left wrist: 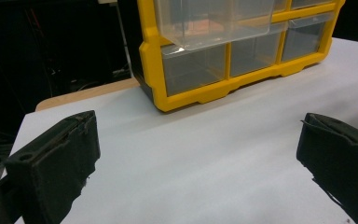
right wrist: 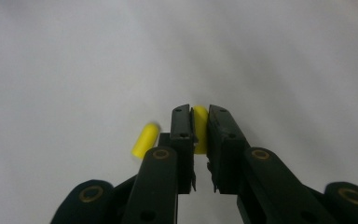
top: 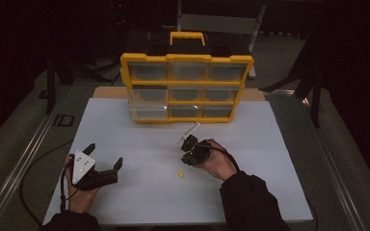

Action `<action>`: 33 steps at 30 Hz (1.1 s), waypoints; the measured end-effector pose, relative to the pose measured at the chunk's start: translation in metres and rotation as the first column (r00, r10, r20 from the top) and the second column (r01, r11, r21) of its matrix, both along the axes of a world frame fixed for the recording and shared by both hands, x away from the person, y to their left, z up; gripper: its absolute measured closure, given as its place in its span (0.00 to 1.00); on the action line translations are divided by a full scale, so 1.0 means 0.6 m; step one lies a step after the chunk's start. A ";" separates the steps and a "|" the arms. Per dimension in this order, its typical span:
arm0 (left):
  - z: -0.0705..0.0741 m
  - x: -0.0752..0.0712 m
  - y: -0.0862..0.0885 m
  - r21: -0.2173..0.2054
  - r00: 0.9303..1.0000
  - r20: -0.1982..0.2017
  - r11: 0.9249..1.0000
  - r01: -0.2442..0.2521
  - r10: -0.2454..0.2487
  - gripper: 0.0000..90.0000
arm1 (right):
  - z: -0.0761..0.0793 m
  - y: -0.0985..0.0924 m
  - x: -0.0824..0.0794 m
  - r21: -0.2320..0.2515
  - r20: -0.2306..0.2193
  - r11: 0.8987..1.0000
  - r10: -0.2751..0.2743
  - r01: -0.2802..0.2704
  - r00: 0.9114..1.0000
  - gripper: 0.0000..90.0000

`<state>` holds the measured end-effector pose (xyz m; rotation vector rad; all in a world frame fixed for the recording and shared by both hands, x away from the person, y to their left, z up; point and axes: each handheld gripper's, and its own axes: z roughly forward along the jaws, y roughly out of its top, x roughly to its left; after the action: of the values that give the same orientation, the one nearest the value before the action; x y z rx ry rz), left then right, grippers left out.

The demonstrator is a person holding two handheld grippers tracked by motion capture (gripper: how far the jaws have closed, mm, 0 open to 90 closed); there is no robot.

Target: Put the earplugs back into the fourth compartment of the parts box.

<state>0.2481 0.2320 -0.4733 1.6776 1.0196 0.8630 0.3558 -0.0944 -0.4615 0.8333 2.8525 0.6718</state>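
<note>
The right gripper (right wrist: 200, 114) is clamped on a small yellow plug (right wrist: 200, 128), which sits upright between the two black jaws near their tips. In the high view this gripper (top: 189, 142) is held above the white mat (top: 270, 144), in front of the drawer cabinet (top: 187, 88). A second yellow plug (right wrist: 145, 140) lies on the mat just beside the jaws, apart from them; in the high view it (top: 179, 173) lies near the right hand (top: 216, 163), on the side toward the person.

The left gripper (top: 107, 161) rests at the near left of the mat with its jaws spread wide and nothing between them. The left gripper view shows the same condition: both black jaws stand far apart over bare mat (left wrist: 191, 154).

The cabinet has a yellow frame, a yellow carrying handle (top: 187, 37) and three rows of clear drawers. One clear drawer (left wrist: 214, 21) at the left side is pulled partly out of the frame.

No brand, label or writing can be read on any item; the light is dim.
</note>
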 end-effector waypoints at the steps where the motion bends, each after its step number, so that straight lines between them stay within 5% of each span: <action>1: 0.000 0.000 0.000 -0.001 1.000 0.000 1.000 0.000 0.000 0.00 | 0.003 0.000 0.001 0.003 -0.004 1.000 -0.005 0.005 1.000 0.90; 33: -0.001 0.000 0.000 -0.001 1.000 0.003 1.000 0.006 -0.006 0.00 | 0.116 -0.004 0.047 0.076 0.052 0.997 -0.028 0.024 0.998 0.90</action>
<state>0.2483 0.2317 -0.4738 1.6770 1.0124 0.8609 0.3840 -0.0969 -0.3918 0.8481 2.7798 0.7901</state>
